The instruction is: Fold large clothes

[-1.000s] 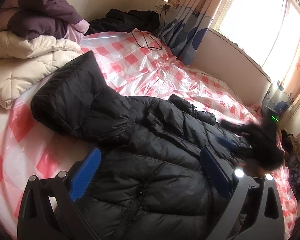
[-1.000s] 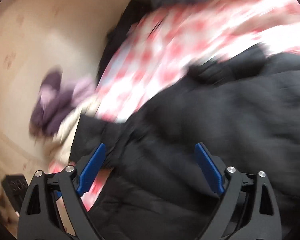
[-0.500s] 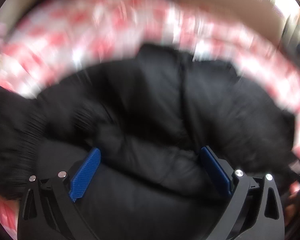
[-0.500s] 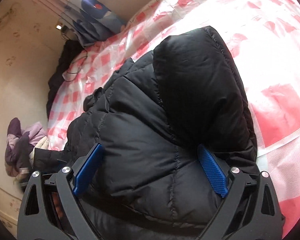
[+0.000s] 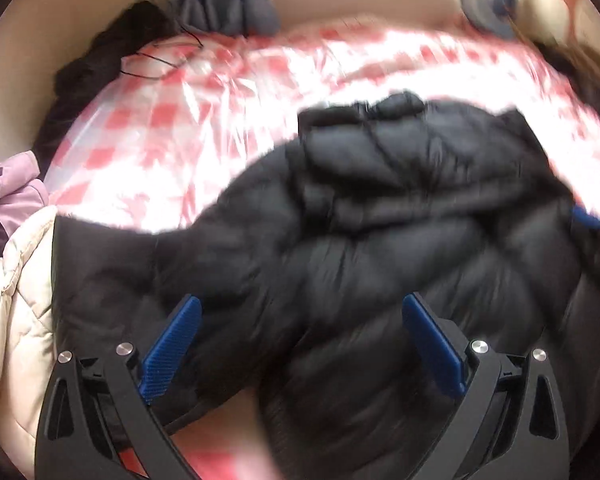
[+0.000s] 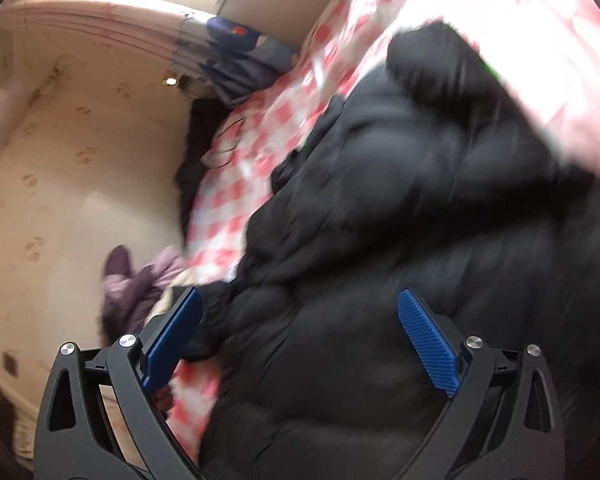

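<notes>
Left wrist view: the black puffer jacket (image 5: 380,208) lies bunched on the red-checked sheet (image 5: 188,120), spreading ahead of and beneath the left gripper (image 5: 300,344), whose blue fingers (image 5: 170,346) stand wide apart, gripping nothing

Right wrist view: the right gripper (image 6: 298,340) also gapes empty over the jacket (image 6: 420,220); everything is blurred

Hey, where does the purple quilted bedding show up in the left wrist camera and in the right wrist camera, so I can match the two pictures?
Left wrist view: the purple bedding sits at the far left edge, above the cream quilt.
Right wrist view: it lies lower left of centre, just above the tip of the gripper's left finger, against the wall.
Shared landmark: the black puffer jacket on the red-checked sheet.
</notes>
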A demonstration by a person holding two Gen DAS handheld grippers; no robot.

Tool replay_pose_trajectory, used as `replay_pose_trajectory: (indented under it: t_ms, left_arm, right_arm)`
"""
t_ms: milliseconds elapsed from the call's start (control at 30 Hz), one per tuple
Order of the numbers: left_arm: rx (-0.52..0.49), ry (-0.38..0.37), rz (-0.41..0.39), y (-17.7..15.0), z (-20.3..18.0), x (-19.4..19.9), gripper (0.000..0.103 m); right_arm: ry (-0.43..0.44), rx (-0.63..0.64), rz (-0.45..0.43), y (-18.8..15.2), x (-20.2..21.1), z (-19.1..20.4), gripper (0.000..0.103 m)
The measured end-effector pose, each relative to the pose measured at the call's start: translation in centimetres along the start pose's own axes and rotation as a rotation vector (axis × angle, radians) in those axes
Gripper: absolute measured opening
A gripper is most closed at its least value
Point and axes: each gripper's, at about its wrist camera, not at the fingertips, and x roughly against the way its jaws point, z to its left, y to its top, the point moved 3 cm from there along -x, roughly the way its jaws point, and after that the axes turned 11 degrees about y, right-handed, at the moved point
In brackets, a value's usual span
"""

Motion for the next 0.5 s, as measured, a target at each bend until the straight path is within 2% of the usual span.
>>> replay_pose_trajectory:
  t_ms: [67, 133, 200, 333, 433, 467, 500]
  left_arm:
    - [-0.094, 0.071, 0.008, -1.4, 0.1, -0.6, 0.097]
    - [-0.209, 0.190, -0.001, -2.2, 0.0, -1.1, 0.097]
    - [-0.249, 0.246, 0.004, -2.7, 0.7, -1.8, 0.097]
    - [-0.288, 0.230, 0.020, -2.7, 0.8, -3.2, 0.097]
    - [-0.318, 0.230, 0.061, -2.5, 0.3, -5.1, 0.095]
    - [-0.322, 0.243, 0.085, -2.4, 0.3, -5.9, 0.083]
    - [-0.313, 0.237, 0.124, -2.4, 0.6, -6.8, 0.057]
  right_arm:
    - [0.012, -0.011, 0.023, -1.9, -0.9, 0.1, 0.095]
    - [-0.002, -0.011, 0.082, -2.8, -2.5, -0.1, 0.095]
    - [-0.013, -0.004, 0.075, -3.0, -3.0, 0.0, 0.095]
    - [-0.020, -0.005, 0.089, -3.4, -3.3, -0.2, 0.095]
    - [-0.015, -0.015, 0.087, -3.1, -3.2, -0.5, 0.095]
    - [-0.015, -0.017, 0.086, -3.1, -3.4, -0.6, 0.095]
    - [-0.015, -0.017, 0.086, -3.1, -3.4, -0.6, 0.095]
